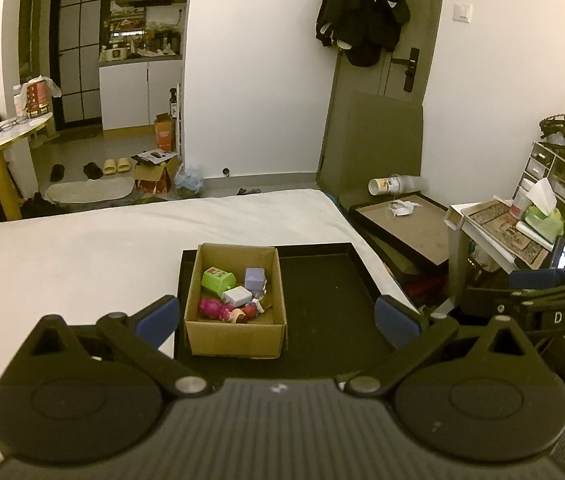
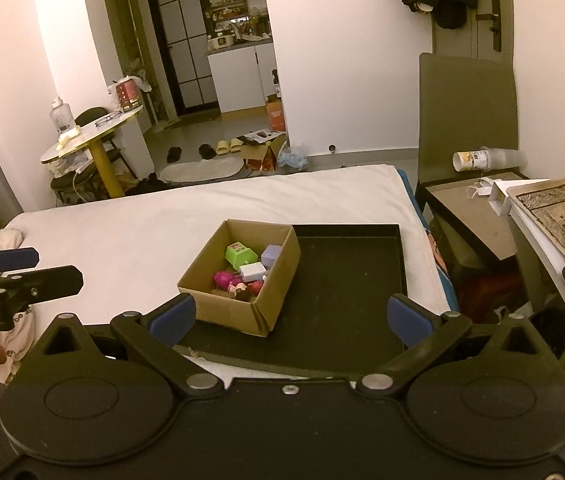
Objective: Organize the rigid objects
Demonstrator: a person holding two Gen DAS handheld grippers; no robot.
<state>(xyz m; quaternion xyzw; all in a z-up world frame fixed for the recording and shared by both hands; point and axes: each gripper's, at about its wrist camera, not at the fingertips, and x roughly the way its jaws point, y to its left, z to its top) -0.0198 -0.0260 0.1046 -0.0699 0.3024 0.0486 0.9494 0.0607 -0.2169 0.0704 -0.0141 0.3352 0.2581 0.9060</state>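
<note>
We hold left gripper (image 1: 278, 316) and right gripper (image 2: 288, 318) wide apart, empty. Small toys (image 1: 230, 294) sit in cardboard box (image 1: 234, 336), frame centre, on black tray (image 1: 322, 300). Fits sorting finished or unpacking ahead; we cannot tell which.

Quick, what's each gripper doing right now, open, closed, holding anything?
Left gripper: open, holding nothing.
Right gripper: open, holding nothing.

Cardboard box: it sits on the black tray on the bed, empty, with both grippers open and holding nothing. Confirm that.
Not empty. The cardboard box holds small toys, as the left wrist view shows. It does sit on the black tray, and the left gripper and right gripper are open, holding nothing.
</note>
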